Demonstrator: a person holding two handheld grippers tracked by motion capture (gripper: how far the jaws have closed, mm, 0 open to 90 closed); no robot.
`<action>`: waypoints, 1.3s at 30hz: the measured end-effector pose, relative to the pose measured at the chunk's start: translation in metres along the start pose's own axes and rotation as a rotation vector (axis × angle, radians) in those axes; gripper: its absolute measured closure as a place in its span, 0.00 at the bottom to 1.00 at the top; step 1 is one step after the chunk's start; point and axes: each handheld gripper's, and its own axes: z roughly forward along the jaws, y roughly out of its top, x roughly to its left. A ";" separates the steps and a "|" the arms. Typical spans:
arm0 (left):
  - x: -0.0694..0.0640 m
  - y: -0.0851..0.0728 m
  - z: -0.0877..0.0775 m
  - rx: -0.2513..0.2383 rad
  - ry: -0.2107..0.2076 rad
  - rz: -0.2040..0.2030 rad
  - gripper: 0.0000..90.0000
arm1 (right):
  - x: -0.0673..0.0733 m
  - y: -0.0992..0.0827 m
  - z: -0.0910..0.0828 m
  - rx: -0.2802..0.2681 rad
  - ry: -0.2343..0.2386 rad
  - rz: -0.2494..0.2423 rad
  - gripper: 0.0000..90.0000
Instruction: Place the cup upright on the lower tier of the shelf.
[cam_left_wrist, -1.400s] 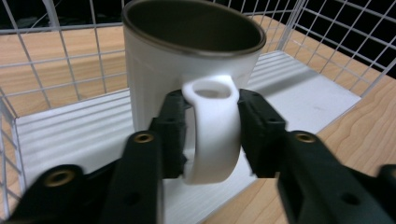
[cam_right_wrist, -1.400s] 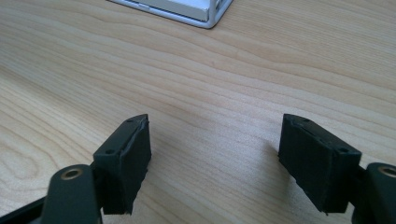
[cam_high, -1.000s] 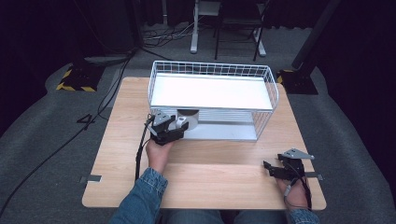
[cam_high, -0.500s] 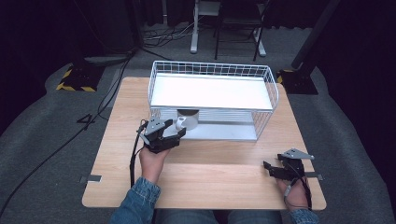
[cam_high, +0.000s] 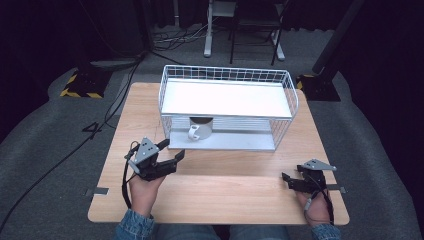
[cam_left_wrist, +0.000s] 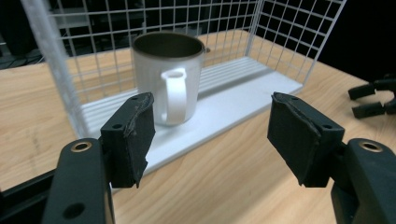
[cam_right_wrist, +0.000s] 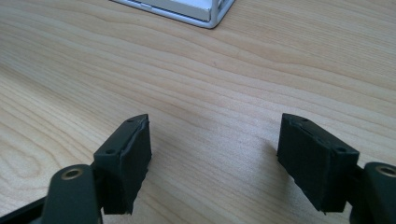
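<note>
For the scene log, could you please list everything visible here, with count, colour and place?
mug: one, white-grey, upright on the rack's lower shelf, handle facing the person.
rack: one, white wire, two shelves, at the table's far side.
table: one, light wood, under everything.
chair: one, dark, on the floor behind the table.
left gripper: one, black, open, pointing toward the mug, apart from it.
right gripper: one, black, open, near the table's right front edge.

rack (cam_high: 227, 97): centre-top of frame, on table (cam_high: 220, 200)
mug (cam_high: 199, 129): in rack, lower shelf, left end
left gripper (cam_high: 171, 155): lower left, before mug
right gripper (cam_high: 286, 178): lower right, on table
</note>
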 end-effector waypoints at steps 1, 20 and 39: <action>0.000 -0.002 -0.005 0.009 0.011 0.002 0.36 | 0.000 0.000 0.000 0.000 0.000 0.000 0.29; 0.014 -0.033 -0.066 0.075 0.103 -0.001 0.32 | 0.000 0.001 0.001 0.002 0.014 -0.011 0.29; 0.044 -0.082 -0.060 0.307 0.156 -0.051 0.28 | 0.001 0.001 0.001 0.002 0.024 -0.018 0.29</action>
